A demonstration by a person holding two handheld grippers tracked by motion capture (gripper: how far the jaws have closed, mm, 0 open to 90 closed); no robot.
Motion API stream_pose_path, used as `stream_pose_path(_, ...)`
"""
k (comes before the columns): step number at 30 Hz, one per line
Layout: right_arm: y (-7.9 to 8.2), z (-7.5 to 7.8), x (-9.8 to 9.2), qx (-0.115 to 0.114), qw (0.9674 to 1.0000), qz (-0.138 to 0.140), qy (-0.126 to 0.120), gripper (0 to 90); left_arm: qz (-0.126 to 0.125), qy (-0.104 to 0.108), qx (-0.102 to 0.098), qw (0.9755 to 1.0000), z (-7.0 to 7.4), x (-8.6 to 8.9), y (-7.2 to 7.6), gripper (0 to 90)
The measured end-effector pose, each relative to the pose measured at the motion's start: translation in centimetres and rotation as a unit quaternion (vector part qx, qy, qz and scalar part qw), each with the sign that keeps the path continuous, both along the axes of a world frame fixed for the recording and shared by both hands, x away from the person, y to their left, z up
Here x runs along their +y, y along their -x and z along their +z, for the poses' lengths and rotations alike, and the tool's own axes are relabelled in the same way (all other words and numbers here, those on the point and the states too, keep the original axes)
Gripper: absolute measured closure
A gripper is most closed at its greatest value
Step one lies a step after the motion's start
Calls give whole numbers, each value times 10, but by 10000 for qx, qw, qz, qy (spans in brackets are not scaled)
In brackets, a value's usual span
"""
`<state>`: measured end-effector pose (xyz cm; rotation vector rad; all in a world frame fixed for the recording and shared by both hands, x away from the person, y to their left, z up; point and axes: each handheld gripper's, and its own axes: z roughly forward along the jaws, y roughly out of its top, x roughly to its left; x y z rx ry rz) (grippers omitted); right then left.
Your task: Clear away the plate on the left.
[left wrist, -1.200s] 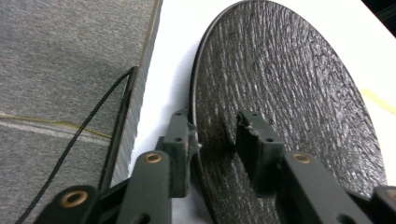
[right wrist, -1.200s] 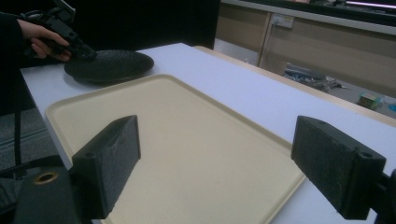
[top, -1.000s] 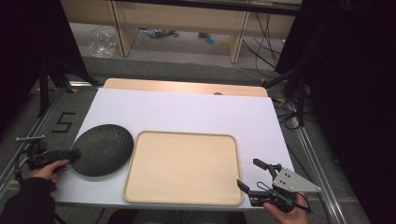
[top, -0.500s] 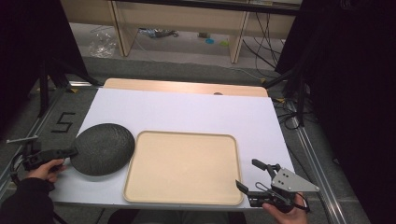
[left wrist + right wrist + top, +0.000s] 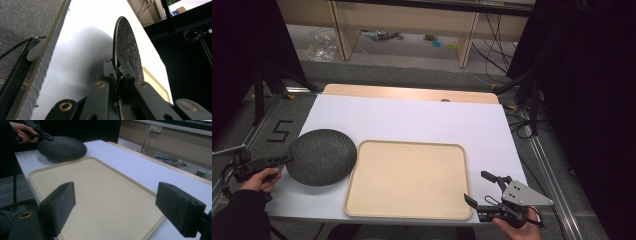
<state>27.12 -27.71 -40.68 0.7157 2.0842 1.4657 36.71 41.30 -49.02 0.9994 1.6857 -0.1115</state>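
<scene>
**A:** so what's going on with the dark round thing? Looks like a textured black dish point(image 5: 321, 156) or plate, flipped dome-side up?

**B:** yeah, it's sitting on the white table surface point(image 5: 412, 120) at the near left, its right edge just beside the left rim of the beige tray point(image 5: 408, 215), maybe overlapping it a touch, can't tell. In the left gripper view the dish point(image 5: 126, 47) is showing edge-on, rim running right up from between the jaws.

**A:** so the left one is actually pinching it?

**B:** looks like it. The left gripper point(image 5: 286, 160) is clenching the dish's left rim, jaws closed tight on the edge. The person's left hand point(image 5: 257, 179) is wrapping the handle off the table's left side. You can catch the same grip from the right gripper view, far corner, hand point(image 5: 23, 132) and all.

**A:** and the right side?

**B:** the right gripper point(image 5: 484, 187) is hanging at the near right corner of the tray, jaws spread wide, nothing between them. The tray point(image 5: 105, 195) is lying bare under its two pads.

**A:** anything else around?

**B:** a "5" mark point(image 5: 279, 131) on the floor left of the table, cables point(image 5: 522, 117) trailing off to the right.
</scene>
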Motion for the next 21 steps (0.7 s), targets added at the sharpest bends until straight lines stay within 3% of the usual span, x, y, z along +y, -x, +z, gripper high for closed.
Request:
stream_pose_path(5, 0, 0, -1, 38, 10000, 30, 37, 172, 27, 92, -52, 9999, 1, -3, 1, 868)
stream_pose_path(7, 0, 0, 0, 75, 10000, 49, 40, 173, 89, 155, 74, 9998, -1, -3, 1, 863)
stream_pose_path(8, 0, -1, 0, 53, 10000, 54, 8, 173, 112, 244, 100, 9996, -4, -3, 1, 863)
stream_pose_path(9, 0, -1, 1, 13, 10000, 56, -38, 173, 169, 506, 45, 9986, -8, -2, 1, 862)
stream_pose_path(10, 0, -1, 0, 25, 10000, 12, 14, 173, 200, 611, 78, 9979, -9, -2, 2, 856)
stream_pose_path(18, 0, 0, 0, 69, 9999, 49, 60, 174, 180, 783, -40, 9968, -5, -6, 1, 841)
stream_pose_path(20, -1, -1, 1, 20, 10000, 55, -38, 174, 143, 827, -45, 9965, -4, -9, 1, 840)
stream_pose_path(21, 0, 0, 0, 59, 10000, 32, 49, 174, 128, 825, -57, 9965, -3, -10, 0, 837)
